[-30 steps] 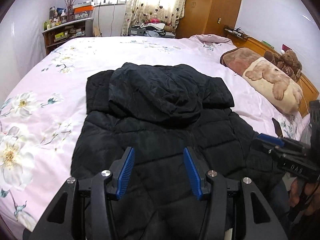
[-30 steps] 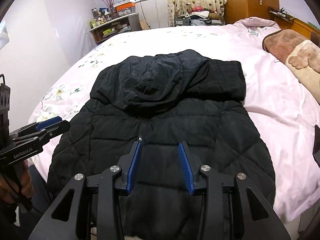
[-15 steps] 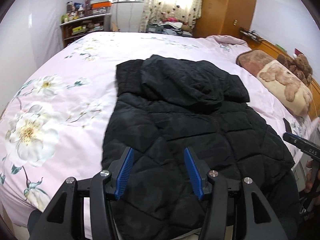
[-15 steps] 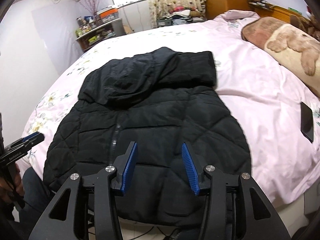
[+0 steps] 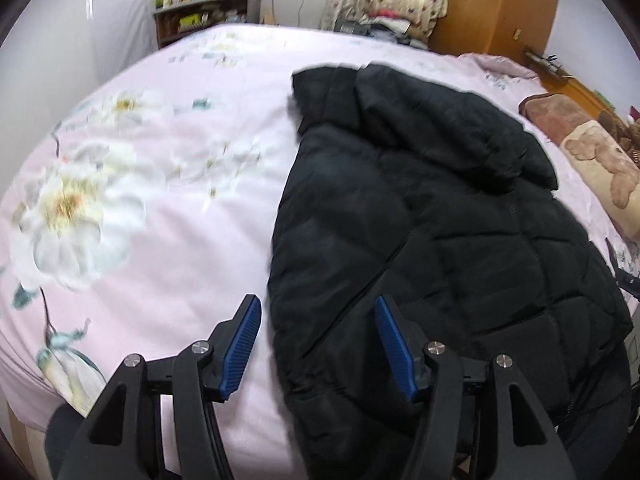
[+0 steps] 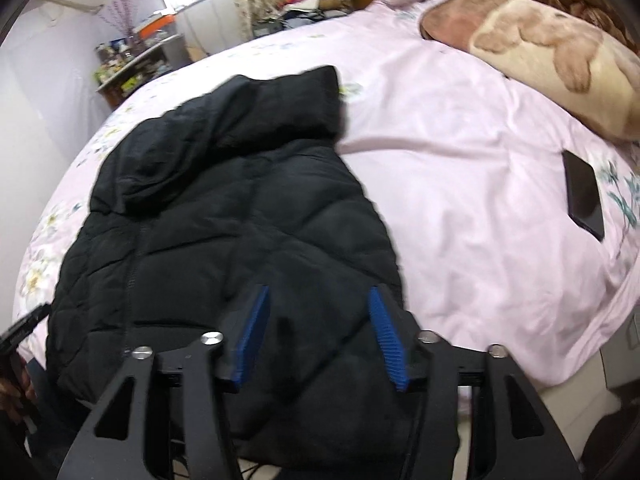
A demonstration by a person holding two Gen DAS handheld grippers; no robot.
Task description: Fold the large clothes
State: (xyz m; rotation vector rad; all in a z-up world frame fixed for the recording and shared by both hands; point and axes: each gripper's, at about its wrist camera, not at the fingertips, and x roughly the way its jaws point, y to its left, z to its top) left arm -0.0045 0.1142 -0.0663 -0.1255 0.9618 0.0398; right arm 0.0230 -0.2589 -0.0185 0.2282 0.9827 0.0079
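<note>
Both grippers brought over the lower corners of the jacket, nothing gripped yet.

The black quilted jacket (image 5: 440, 240) is laid flat on the pink floral bedsheet (image 5: 168, 248), hood folded down at the far end, hem hanging over the near bed edge. The left gripper (image 5: 316, 344) is set over the jacket's left edge, the right gripper (image 6: 320, 332) over its right lower corner; both jaws have just been opening, pads clear of fabric, probably so the corners can be pinched for a fold. A phone (image 6: 584, 196) is left well apart.
</note>
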